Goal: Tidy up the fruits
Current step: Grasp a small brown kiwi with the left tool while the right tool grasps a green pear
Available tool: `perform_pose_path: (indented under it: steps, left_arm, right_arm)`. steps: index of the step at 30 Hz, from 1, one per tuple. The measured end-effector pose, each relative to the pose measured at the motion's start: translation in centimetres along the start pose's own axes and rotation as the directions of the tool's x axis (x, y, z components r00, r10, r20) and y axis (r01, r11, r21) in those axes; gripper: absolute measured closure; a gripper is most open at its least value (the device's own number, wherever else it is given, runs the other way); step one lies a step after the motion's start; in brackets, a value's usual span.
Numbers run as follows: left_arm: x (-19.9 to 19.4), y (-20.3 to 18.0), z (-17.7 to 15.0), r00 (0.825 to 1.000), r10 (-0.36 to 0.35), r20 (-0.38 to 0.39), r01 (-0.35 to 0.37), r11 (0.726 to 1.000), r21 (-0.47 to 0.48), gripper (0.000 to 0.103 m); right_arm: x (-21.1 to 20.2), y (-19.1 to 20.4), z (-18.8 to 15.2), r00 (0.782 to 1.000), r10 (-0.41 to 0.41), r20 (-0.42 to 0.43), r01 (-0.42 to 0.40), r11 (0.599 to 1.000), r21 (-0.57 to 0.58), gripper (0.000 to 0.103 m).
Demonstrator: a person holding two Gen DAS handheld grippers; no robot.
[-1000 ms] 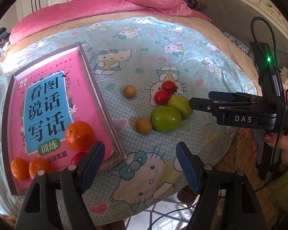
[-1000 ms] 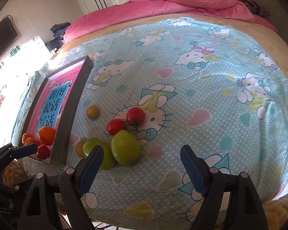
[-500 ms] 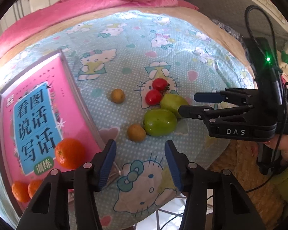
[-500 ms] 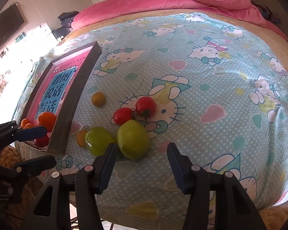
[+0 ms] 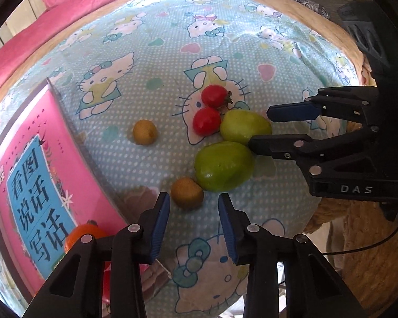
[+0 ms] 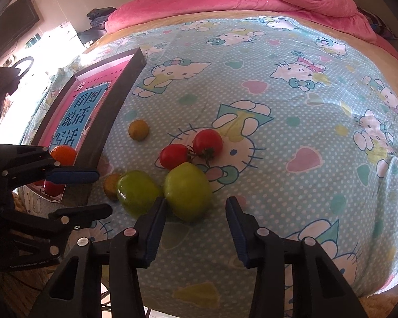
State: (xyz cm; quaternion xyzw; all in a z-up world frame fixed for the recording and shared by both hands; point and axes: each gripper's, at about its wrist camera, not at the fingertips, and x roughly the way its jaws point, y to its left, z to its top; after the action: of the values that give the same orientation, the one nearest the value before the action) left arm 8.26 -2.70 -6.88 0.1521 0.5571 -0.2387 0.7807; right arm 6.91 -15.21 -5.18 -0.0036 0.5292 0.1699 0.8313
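Left tool (image 5: pixel 193 209): my fingers stood parted and empty, the small brown fruit (image 5: pixel 187 193) just ahead of the gap.
Right tool (image 6: pixel 196 212): I held it parted and empty, the green fruit (image 6: pixel 187 190) just ahead between its tips.
Second green fruit (image 6: pixel 137 191): just left of my right tool, touching the first.
Cherry tomatoes (image 6: pixel 191 148): beyond the green pair.
Tray (image 6: pixel 111 116): far left on the bed, holding oranges (image 6: pixel 63 155).
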Motion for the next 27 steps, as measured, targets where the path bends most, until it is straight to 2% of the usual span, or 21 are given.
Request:
perform_pose_path:
  steps: [5,14,18,27]
  left_arm:
    - [0.9,0.6,0.2,0.999,0.012,-0.032,-0.012,1.0,-0.005,0.073]
    - [0.9,1.1,0.3,1.0,0.016,-0.022,-0.016,1.0,0.009,0.073]
    - [1.0,1.1,0.6,1.0,0.01,-0.024,-0.01,1.0,0.015,0.073]
    - [1.6,0.1,0.9,0.998,0.05,-0.028,-0.049,0.998,0.04,0.073]
  right_arm:
    - [0.3,-0.3,0.4,0.999,0.033,-0.01,-0.033,0.999,0.0,0.057]
    - [1.7,-1.6,1.5,0.993,0.119,-0.023,-0.117,0.991,0.072,0.057]
    - [2.0,-2.4,1.5,0.986,0.165,-0.021,-0.161,0.979,0.128,0.061]
    - [1.4,-2.5,1.4,0.985,0.174,0.0,-0.172,0.974,0.144,0.062]
